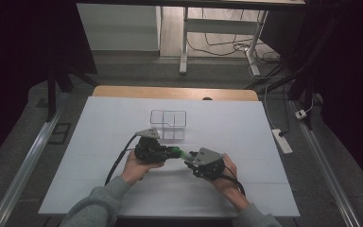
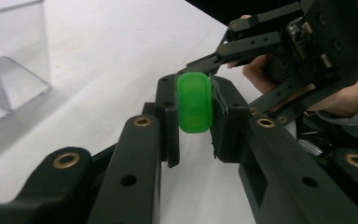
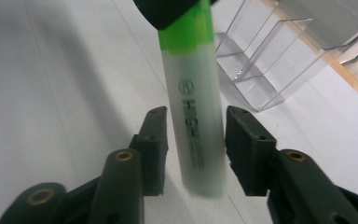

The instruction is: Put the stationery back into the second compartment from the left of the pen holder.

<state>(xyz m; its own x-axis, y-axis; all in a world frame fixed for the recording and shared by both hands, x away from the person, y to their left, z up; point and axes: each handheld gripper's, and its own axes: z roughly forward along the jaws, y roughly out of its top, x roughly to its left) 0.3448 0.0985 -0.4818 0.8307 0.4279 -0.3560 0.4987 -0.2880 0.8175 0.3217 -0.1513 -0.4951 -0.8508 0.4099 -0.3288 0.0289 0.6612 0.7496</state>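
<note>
Nearest the person, the right gripper is standing with its jaws parted on either side of a green highlighter, not closing on the pale barrel, which is running up toward twelve o'clock between them. At nine o'clock from it, the left gripper is clamping the highlighter's green end. Farther off, at about twelve o'clock, a clear plastic organizer is sitting on the white table.

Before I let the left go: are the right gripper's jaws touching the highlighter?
Apart. Right gripper view: right gripper straddles the highlighter, white table showing in the gaps either side.
</note>
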